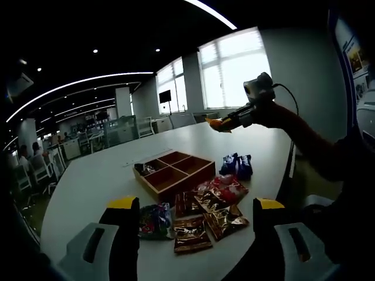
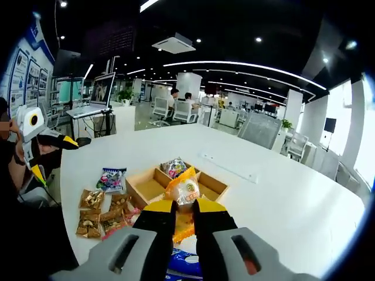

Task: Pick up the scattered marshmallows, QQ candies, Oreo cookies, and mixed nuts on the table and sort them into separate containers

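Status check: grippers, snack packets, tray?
Right gripper shut on orange packet, held above wooden tray. Left gripper open, empty, over brown packets beside tray. One packet already in a compartment. Nothing blocking.

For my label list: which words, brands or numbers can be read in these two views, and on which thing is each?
None can be read.
Orange packet in the right gripper: print too blurred.
Brown packets: print too small.
Blue packets: blurred.
Wall posters: too small.

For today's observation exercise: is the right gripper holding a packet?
Yes, the right gripper is shut on an orange packet above the wooden box.
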Action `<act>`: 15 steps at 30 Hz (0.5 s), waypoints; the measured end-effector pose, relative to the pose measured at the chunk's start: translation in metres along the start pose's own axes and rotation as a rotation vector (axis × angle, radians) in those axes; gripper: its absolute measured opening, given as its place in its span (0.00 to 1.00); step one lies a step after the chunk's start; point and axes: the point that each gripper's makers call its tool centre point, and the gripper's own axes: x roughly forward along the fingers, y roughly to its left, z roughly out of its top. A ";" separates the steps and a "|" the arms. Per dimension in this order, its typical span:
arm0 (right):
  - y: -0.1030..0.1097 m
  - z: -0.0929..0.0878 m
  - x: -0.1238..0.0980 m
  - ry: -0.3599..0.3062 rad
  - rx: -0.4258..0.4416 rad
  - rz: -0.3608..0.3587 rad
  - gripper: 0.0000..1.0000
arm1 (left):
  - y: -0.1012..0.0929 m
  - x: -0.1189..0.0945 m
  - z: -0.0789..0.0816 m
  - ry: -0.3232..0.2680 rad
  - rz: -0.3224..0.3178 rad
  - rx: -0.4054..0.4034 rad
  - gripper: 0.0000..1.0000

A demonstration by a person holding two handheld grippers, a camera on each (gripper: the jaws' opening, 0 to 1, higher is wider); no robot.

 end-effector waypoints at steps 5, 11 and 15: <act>-0.008 0.007 0.011 -0.007 0.021 0.008 0.09 | 0.000 0.000 0.002 -0.003 0.000 0.004 0.83; -0.016 0.012 0.030 0.004 0.024 0.004 0.09 | 0.003 0.000 0.003 0.000 0.003 0.006 0.83; -0.025 0.014 0.042 0.013 0.031 -0.002 0.09 | 0.002 0.001 0.002 0.002 0.001 0.003 0.83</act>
